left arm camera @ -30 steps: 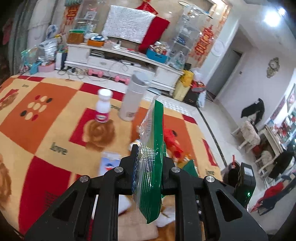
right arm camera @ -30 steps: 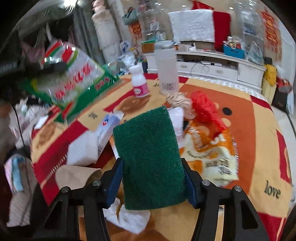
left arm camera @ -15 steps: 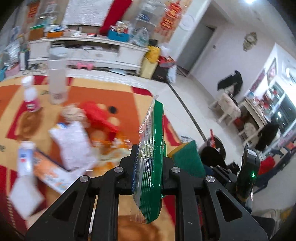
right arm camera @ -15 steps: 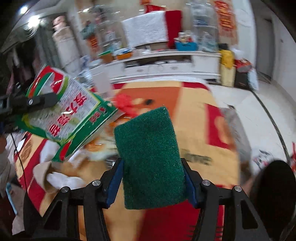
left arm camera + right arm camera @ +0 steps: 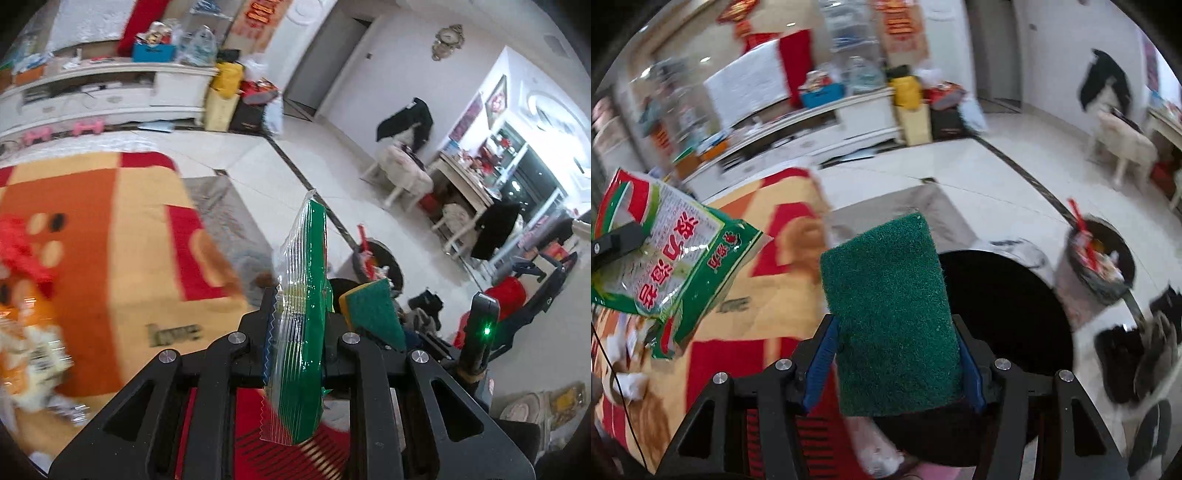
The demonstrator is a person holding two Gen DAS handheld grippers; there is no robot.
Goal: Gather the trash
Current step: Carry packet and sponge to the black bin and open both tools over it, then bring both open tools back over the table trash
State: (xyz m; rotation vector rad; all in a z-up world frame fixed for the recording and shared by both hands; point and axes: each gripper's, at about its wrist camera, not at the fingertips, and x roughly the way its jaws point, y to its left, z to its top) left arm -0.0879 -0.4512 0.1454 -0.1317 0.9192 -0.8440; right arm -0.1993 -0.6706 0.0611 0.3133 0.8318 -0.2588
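Note:
My left gripper [image 5: 297, 332] is shut on a green and clear plastic snack bag [image 5: 301, 325], held edge-on; the bag shows flat in the right wrist view [image 5: 665, 258]. My right gripper [image 5: 894, 354] is shut on a green scouring sponge [image 5: 892, 314], also seen in the left wrist view [image 5: 373, 306]. Just beyond the sponge is the dark round mouth of a black bin [image 5: 1004, 306], beside the table edge. More trash [image 5: 26, 332] lies blurred on the table at the left.
The orange, red and yellow tablecloth [image 5: 110, 240] covers the table. A second small bin [image 5: 1097, 258] with red scraps stands on the tiled floor. A white TV cabinet [image 5: 92, 92] lines the far wall; chairs and a dining table [image 5: 454, 177] stand at the right.
Both grippers have swung to the right, away from the cluttered table middle toward its right edge. The black bin has come into view under the sponge. Both still hold their items.

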